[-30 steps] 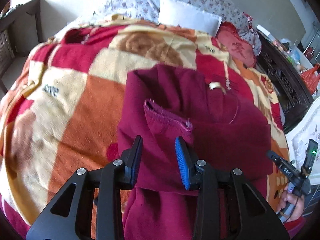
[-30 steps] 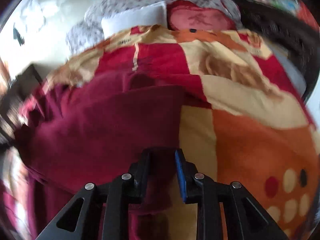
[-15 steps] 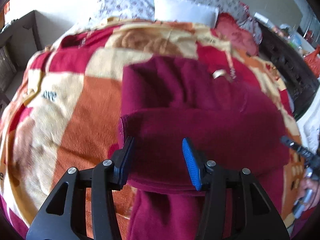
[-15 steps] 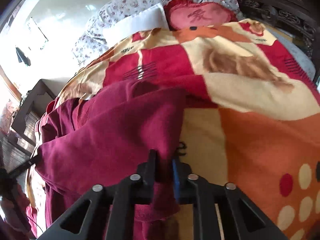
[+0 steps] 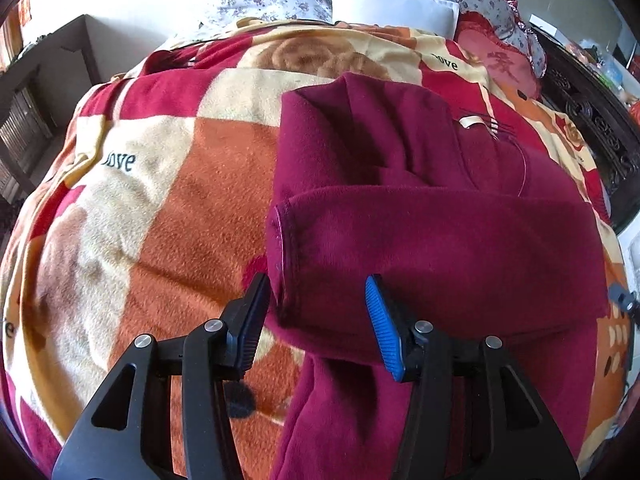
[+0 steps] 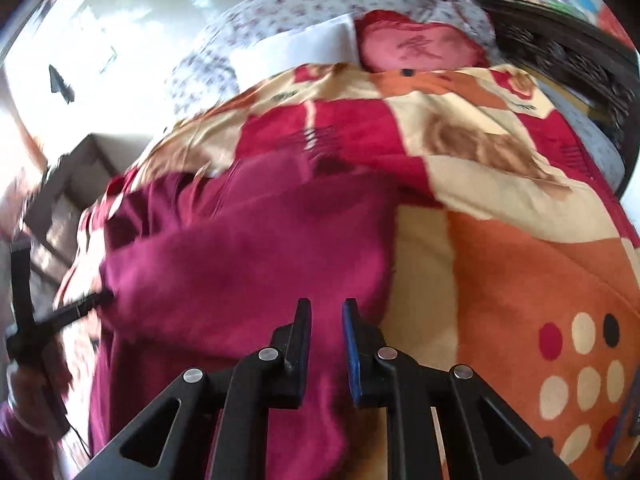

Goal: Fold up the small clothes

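A maroon fleece garment (image 5: 420,220) lies on the patterned blanket, its near part folded up over the rest so a hemmed edge runs across the middle. My left gripper (image 5: 316,320) is open, its fingers wide on either side of the fold's left corner, holding nothing. In the right wrist view the same garment (image 6: 248,256) lies left of centre. My right gripper (image 6: 326,344) hovers over its right edge with a narrow gap between the fingers and no cloth in it. The left gripper (image 6: 60,312) shows at that view's left edge.
The bed is covered by a red, orange and cream blanket (image 5: 152,208). A white pillow (image 5: 392,8), a red pillow (image 5: 496,60) and floral bedding lie at the head. A dark carved headboard or cabinet (image 5: 592,120) stands to the right, a wooden table (image 5: 36,76) to the left.
The garment's lower part has been folded up over its body. My left gripper opened wider and drew back. My right gripper let go of the cloth and opened slightly.
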`<state>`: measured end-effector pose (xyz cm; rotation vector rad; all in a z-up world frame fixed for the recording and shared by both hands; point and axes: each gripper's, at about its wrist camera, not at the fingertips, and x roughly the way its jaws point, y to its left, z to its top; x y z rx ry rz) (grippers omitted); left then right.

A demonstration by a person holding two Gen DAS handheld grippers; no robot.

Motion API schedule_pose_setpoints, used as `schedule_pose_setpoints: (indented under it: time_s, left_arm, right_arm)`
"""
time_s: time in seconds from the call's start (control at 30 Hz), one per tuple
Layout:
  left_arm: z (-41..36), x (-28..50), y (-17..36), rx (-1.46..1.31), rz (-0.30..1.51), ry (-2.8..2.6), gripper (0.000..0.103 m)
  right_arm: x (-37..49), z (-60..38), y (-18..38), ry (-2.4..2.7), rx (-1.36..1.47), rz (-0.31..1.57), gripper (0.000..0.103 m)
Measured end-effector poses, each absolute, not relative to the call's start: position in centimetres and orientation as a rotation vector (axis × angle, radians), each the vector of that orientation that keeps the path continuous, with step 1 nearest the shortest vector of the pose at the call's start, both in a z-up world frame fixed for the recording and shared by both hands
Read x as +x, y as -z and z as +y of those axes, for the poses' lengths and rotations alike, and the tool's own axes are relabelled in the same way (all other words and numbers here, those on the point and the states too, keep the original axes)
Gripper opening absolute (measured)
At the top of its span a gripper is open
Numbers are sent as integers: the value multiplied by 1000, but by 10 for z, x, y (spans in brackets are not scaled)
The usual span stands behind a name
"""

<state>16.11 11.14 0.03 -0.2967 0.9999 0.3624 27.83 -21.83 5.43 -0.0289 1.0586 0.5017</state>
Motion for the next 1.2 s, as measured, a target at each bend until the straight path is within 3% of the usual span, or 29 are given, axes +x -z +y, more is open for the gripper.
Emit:
schedule_pose_setpoints:
  time_s: [0.17, 0.4, 0.47, 0.53, 0.57, 1.2]
  left_arm:
    - [101, 149, -9, -266, 984, -364, 49]
    - [90, 130, -21, -253, 966, -351, 49]
    - [87, 123, -24, -256, 966, -348, 49]
    - [84, 115, -26, -256, 965, -346, 49]
    - [82, 112, -26, -254, 967, -347, 49]
    - [69, -29, 14, -382, 1168, -266, 49]
  right_arm:
    - [278, -222, -21, -468, -75, 1094, 14]
    - [262, -228, -46, -442, -93, 1077, 15]
    - [253, -233, -54, -458, -63, 1072, 18]
    - [241, -241, -61, -471, -18, 1073, 36]
    - [235, -245, -64, -481, 2, 1076, 38]
    - [105, -311, -50, -560, 41, 1232, 45]
